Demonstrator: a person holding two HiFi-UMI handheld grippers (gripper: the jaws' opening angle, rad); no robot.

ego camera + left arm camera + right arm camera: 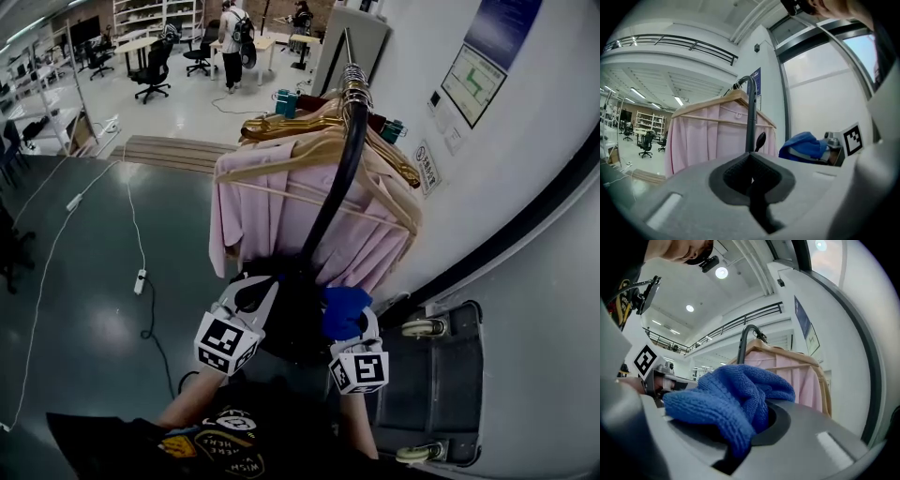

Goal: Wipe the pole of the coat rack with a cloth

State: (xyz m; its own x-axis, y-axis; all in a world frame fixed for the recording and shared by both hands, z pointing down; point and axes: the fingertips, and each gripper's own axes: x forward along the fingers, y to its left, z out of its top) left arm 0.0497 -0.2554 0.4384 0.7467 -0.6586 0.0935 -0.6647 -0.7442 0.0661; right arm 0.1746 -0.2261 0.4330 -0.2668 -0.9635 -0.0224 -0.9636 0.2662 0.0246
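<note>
Pole (336, 178) of the coat rack runs lengthwise up and away from both grippers. Left gripper (751, 171) is clamped on its near end. Just to the right, the right gripper (750, 427) pinches the blue cloth (731, 399) beside the pole, seemingly not yet on it.

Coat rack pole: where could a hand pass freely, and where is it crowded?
Free: the bare pole between the hangers above and the blue cloth below; also the floor left of the pink shirts. Crowded: the hook end, and rightward against the wall.
</note>
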